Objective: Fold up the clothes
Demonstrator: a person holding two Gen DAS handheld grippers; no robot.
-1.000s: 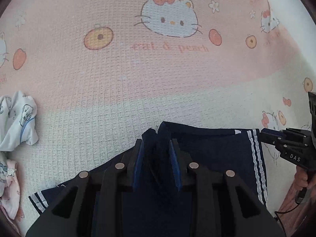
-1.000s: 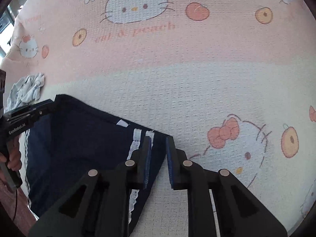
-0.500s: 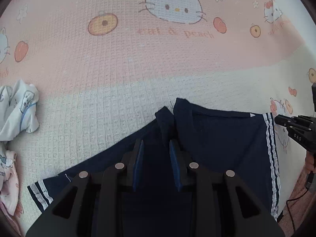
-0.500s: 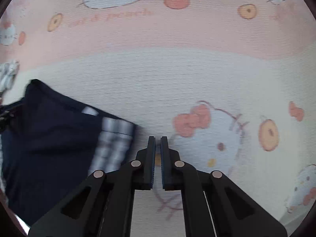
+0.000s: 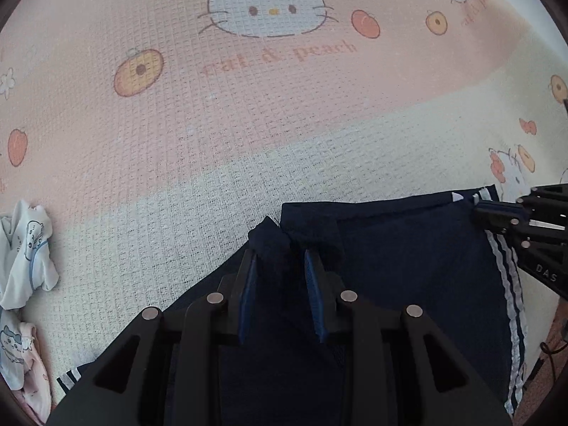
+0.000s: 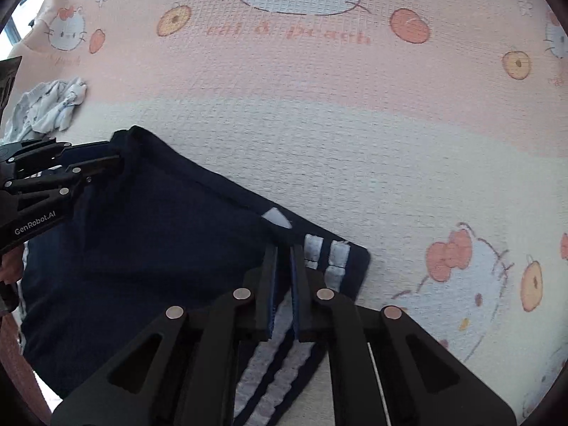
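Now, my left fingers [image 5: 280,259]: part open, with a bunched dark fold of the navy garment [image 5: 408,266] between the blue pads; the cloth fills the gap and I read it as gripped.
My right fingers [image 6: 284,252]: closed nearly flat together, pinching the garment's hem right beside the two white stripes [image 6: 326,255].
Navy garment: spread on the bed over the pink-and-cream cartoon-cat blanket [image 5: 248,124], lying in the near part of both views, its far edge folded into a straight hem.
Corners: I have the left gripper on the crumpled corner at the garment's far left edge, and the right one on the striped corner at the far right edge.
Stripes: they run down the garment's right side from the hem toward me, slightly rippled.
Each gripper from the other camera: the right shows at the right edge of the left view, the left [image 6: 117,163] at the left edge of the right view.
Other clothes: a small pale printed bundle [image 5: 25,248] lies crumpled on the blanket, well apart from the navy piece to its left.
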